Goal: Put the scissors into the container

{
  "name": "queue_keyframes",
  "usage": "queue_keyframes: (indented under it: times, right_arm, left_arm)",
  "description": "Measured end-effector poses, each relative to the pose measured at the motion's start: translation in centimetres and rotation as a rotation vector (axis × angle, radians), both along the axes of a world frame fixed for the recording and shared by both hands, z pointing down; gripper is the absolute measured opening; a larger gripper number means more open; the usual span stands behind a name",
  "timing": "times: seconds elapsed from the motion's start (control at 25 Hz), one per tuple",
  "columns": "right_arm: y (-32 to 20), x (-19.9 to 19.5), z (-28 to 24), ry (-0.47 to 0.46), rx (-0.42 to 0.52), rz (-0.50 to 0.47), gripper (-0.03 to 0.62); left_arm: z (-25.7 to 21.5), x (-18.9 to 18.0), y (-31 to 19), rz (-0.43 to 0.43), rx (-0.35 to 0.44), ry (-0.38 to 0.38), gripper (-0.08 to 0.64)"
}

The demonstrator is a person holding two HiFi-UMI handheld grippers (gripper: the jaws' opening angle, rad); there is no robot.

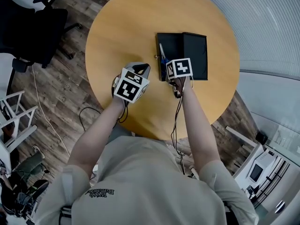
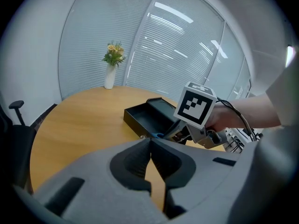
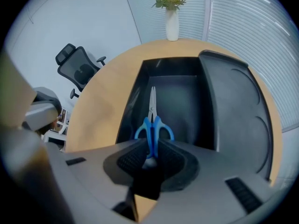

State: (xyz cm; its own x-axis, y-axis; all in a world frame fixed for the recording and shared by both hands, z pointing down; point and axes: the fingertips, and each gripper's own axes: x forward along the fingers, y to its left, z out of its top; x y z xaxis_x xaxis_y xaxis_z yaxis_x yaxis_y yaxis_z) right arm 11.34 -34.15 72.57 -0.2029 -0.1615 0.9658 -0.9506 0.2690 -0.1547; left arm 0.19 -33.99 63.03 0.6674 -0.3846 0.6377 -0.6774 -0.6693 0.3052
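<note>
Round wooden tabletop; container at my 12 o'clock. My right gripper, fingers clenched on scissors, should lower level before releasing. Left gripper pinched closed, empty.

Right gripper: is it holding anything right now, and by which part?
Yes. The right gripper is shut on the scissors, gripping the blue handle end. The blades point forward over the open black container.

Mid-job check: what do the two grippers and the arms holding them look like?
The left gripper and right gripper have matte grey bodies with dark ribbed pads. Each carries a white cube with black square markers. Black cables run along the forearms. The person wears a pale short-sleeved T-shirt; the forearms are uncovered.
</note>
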Motion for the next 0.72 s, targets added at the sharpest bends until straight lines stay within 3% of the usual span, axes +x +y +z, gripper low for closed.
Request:
queue_keyframes:
  times: [0.16, 0.36, 0.72]
  right_arm:
    - [-0.3, 0.3, -0.9, -0.025, 0.055, 0.045, 0.084]
    - [-1.1, 0.2, -3.9, -0.071, 0.19, 0.064, 0.083]
    - [-1.9, -0.4, -14.0, -0.225, 0.462, 0.062, 0.06]
  left_arm:
    - [-0.7, -0.5, 0.2, -0.009, 0.007, -0.004, 0.021]
    - [-2.5, -1.3, -0.3, -0.033, 0.043, 0.003, 0.021]
    - [-8.4, -1.0, -0.5, -0.054, 0.146, 0.025, 0.021]
